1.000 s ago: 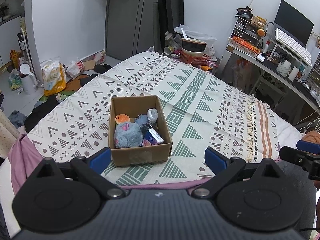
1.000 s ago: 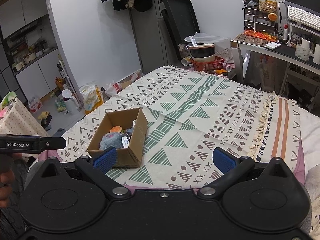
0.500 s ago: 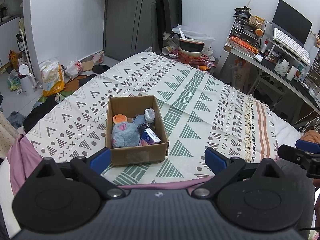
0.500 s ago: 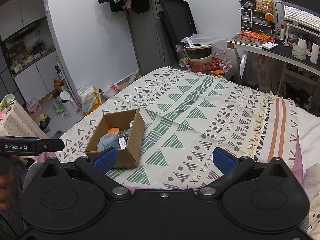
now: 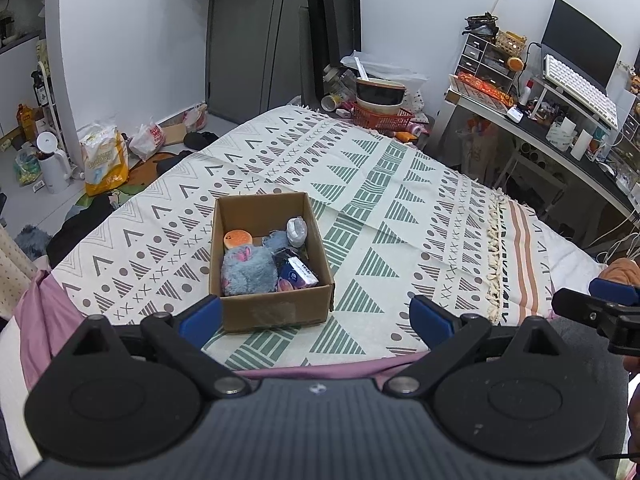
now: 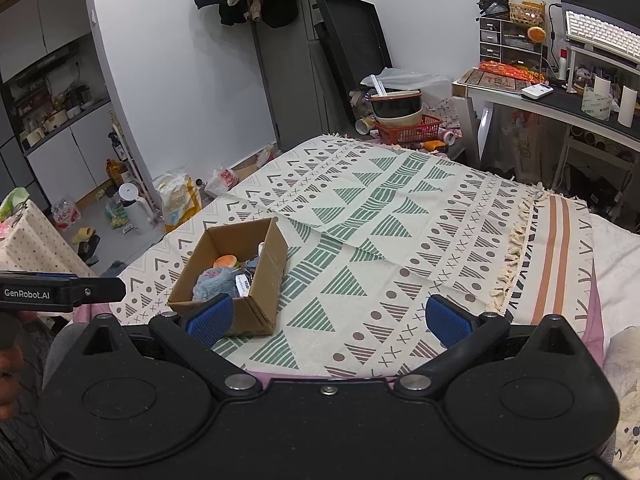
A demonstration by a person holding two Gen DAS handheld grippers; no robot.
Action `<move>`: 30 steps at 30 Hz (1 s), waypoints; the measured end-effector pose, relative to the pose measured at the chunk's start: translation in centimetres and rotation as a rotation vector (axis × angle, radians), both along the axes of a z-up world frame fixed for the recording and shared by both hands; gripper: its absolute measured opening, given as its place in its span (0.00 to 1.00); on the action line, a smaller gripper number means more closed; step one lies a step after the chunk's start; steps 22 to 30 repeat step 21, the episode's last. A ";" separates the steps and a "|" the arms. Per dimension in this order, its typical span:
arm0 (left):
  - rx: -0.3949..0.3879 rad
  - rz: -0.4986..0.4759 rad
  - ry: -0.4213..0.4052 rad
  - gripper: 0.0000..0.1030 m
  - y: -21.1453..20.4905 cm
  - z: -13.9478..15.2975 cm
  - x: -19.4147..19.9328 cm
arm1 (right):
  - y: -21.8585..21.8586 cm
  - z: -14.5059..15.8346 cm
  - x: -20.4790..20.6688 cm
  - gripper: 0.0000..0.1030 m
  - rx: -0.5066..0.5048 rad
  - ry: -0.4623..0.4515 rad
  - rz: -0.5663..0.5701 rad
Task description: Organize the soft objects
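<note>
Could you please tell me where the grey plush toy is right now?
The grey plush toy lies inside the cardboard box on the patterned bedspread, in its near-left corner in the left wrist view, beside the blue tissue pack.

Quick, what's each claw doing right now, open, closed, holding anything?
Left claw: open, holding nothing, short of the cardboard box.
Right claw: open, holding nothing.
</note>
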State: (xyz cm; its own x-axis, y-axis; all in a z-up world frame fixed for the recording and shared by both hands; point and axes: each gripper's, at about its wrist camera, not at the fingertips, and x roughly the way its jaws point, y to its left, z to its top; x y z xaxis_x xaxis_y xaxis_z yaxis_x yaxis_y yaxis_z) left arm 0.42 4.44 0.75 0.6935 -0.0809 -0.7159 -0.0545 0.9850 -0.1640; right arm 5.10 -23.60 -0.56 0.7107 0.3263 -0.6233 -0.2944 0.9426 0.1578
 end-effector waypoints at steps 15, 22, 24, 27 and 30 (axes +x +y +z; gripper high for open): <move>-0.003 -0.010 -0.006 0.96 -0.4 0.3 -0.2 | 0.1 -0.3 0.0 1.00 -0.008 0.005 -0.001; -0.007 -0.015 -0.014 0.96 -0.4 0.1 -0.2 | 0.0 -0.6 0.1 1.00 -0.006 0.013 0.000; -0.007 -0.015 -0.014 0.96 -0.4 0.1 -0.2 | 0.0 -0.6 0.1 1.00 -0.006 0.013 0.000; -0.007 -0.015 -0.014 0.96 -0.4 0.1 -0.2 | 0.0 -0.6 0.1 1.00 -0.006 0.013 0.000; -0.007 -0.015 -0.014 0.96 -0.4 0.1 -0.2 | 0.0 -0.6 0.1 1.00 -0.006 0.013 0.000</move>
